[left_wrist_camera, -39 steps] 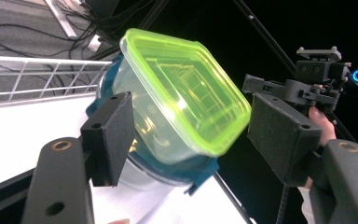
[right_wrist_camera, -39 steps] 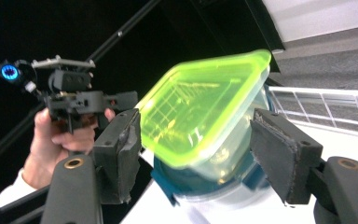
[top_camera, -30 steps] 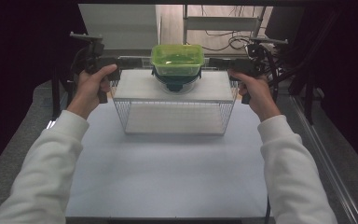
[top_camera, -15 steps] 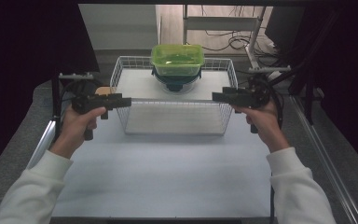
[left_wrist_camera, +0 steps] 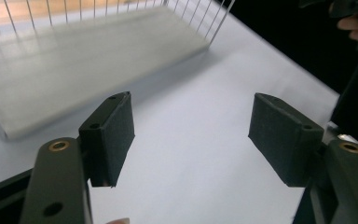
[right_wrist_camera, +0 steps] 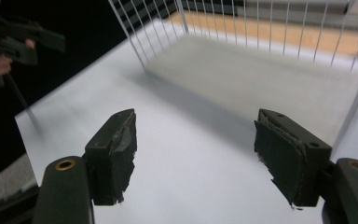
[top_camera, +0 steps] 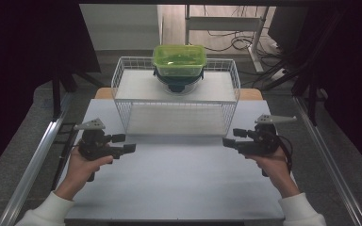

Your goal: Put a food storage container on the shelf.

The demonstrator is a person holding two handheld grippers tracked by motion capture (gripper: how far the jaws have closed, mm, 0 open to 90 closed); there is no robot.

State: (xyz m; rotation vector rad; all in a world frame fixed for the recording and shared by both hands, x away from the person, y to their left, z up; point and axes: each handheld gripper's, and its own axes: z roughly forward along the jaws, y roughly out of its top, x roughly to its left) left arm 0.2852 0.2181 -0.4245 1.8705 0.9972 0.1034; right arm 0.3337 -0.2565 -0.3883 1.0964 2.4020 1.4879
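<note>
We have drawn both grippers back and down from the basket (top_camera: 176, 96). Left gripper (top_camera: 129, 149) and right gripper (top_camera: 228, 141) hover with jaws apart, empty, the basket beyond their fingertips. Below lies a white table (top_camera: 179, 174); around it, a dark room.

Lidded container (top_camera: 179, 60) atop wire rack (top_camera: 122, 87), both tools before it.

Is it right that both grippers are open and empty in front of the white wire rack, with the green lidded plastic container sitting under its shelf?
Not quite. The green lidded plastic container sits on top of the white wire rack, upon a dark bowl, as the high view shows. The left gripper and right gripper are indeed open and empty.
</note>
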